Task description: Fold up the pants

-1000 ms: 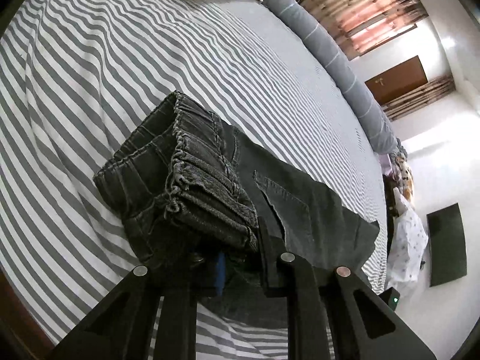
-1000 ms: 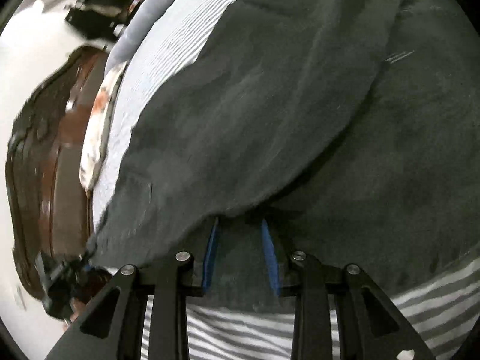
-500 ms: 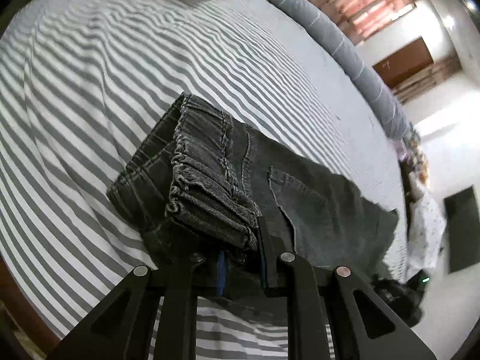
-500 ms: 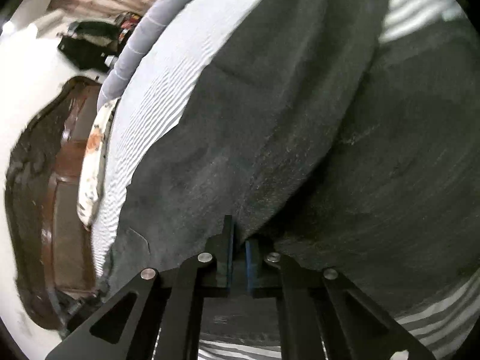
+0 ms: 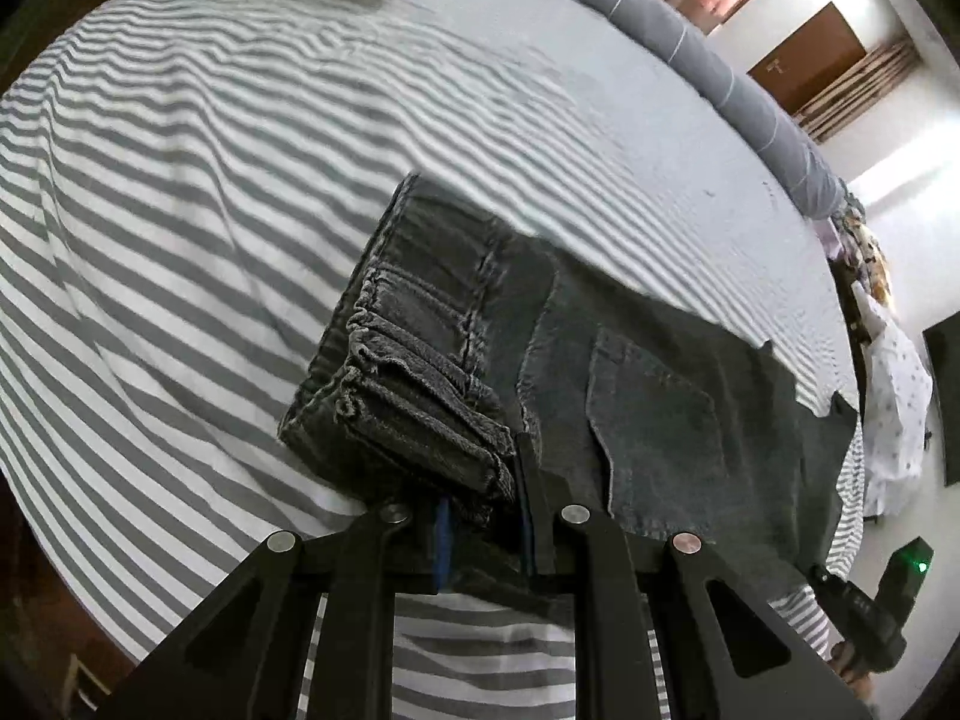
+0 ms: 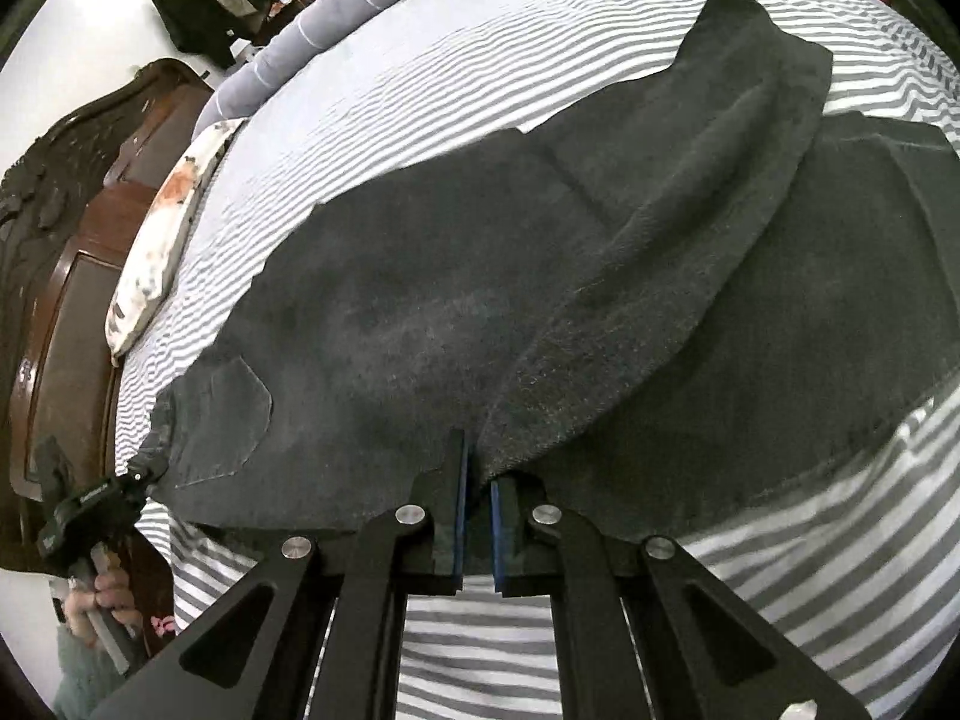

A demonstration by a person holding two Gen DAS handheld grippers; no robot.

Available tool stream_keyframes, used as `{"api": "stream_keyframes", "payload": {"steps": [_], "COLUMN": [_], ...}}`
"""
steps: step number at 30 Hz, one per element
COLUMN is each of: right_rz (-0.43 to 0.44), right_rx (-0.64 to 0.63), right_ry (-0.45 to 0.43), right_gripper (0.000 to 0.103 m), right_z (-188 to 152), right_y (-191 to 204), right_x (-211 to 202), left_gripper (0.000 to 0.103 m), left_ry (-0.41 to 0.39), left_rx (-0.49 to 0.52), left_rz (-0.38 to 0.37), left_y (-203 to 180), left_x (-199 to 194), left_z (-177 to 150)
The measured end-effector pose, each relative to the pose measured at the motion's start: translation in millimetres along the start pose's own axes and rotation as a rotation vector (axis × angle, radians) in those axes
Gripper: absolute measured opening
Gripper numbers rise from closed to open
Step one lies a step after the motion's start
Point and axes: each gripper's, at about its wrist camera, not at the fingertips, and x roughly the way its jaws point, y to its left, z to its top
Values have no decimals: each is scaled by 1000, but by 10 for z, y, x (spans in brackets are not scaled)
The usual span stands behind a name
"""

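Dark grey pants (image 5: 648,396) lie on a grey-and-white striped bed (image 5: 180,192). In the left wrist view their gathered waistband (image 5: 414,396) bunches up between my blue-padded fingers, and my left gripper (image 5: 483,516) is shut on it. In the right wrist view the pants (image 6: 456,324) spread across the bed, one leg (image 6: 720,192) lying over the other. My right gripper (image 6: 478,480) is shut on the near edge of the pants, which is lifted off the sheet. The left gripper (image 6: 96,504), held by a hand (image 6: 102,594), shows at the far left there.
A patterned pillow (image 6: 159,234) and a grey bolster (image 5: 660,54) lie along the bed's far side. A dark wooden headboard (image 6: 54,228) stands at the left. Clothes (image 5: 894,396) are piled beyond the bed, near a brown door (image 5: 810,54).
My right gripper has shut on the pants' near edge and risen, so more of the pants and bed shows. The left gripper kept its grip and rolled a little.
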Motion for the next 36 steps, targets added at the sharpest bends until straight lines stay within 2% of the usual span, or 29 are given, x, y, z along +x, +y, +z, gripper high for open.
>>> {"api": "stream_keyframes", "payload": {"steps": [4,8,12,17,19,21,23,28,31,33,36], "right_rz": [7,-2,-7,33,62,87,118,181,208,233,245], "right_rx": [14,8,16,34,48,74,106,171,215,231,237], "right_ry": [17,38,75,94,95,93,94,86,82,78,71], "right_gripper": [5,5,5,11,18,24,24,28,28,28,28], "right_z": [-54,-167,-192,-188,-170,-151,-125,-33,36,91,170], "right_y": [-1,-20,-92,-163,-201,-253,-312,-494,-614,-667,-676], "right_x": [20,50,235,300,309,315,314,291,277,251,202], "left_gripper": [18,18,18,20,21,23,31,40,44,52,57], "left_ry": [32,16,-2,-17,-20,-22,-25,-98,-185,-235,-263], "left_rx": [-7,16,66,107,100,97,108,175,275,344,458], "left_rz": [33,56,117,167,178,186,216,265,231,195,118], "left_y": [67,39,-33,-134,-135,-163,-215,-477,-771,-992,-1419], "left_x": [147,153,190,171,158,122,68,-185,-428,-561,-584], "left_z": [-30,-25,-69,-103,-114,-134,-188,-392,-560,-711,-886]}}
